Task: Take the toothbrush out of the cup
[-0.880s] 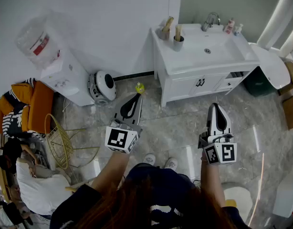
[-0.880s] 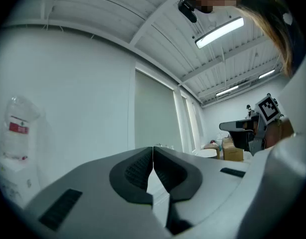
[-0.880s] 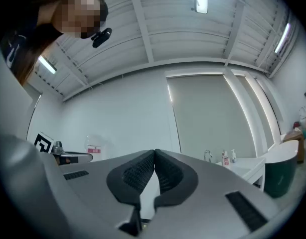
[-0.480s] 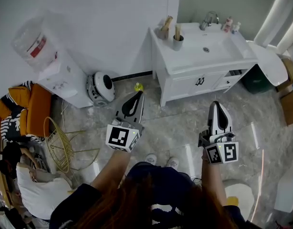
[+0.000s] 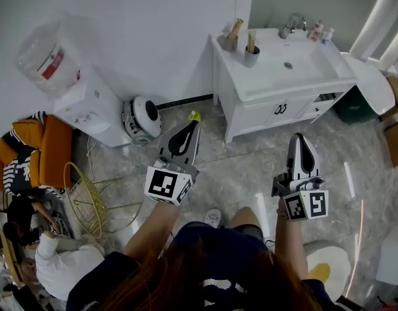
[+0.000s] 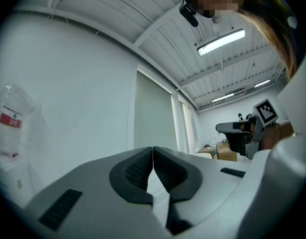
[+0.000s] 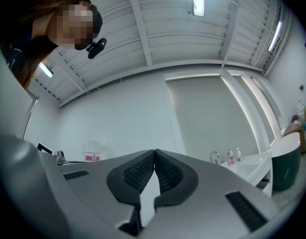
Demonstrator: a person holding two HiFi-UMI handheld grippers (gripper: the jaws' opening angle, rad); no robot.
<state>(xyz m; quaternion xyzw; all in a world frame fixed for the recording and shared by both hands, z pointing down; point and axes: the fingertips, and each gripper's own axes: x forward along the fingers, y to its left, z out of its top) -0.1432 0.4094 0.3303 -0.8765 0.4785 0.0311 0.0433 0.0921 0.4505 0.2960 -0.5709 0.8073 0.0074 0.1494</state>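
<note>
Left gripper and right gripper are both shut and empty, so close in on the cup at one o'clock, then open wide over the toothbrush before pinching it.

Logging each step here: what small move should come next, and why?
Probably step toward the white vanity and aim the right gripper at the grey cup holding the tan toothbrush. The right gripper and left gripper are both shut and empty, and the cup stands well beyond their reach.
</note>
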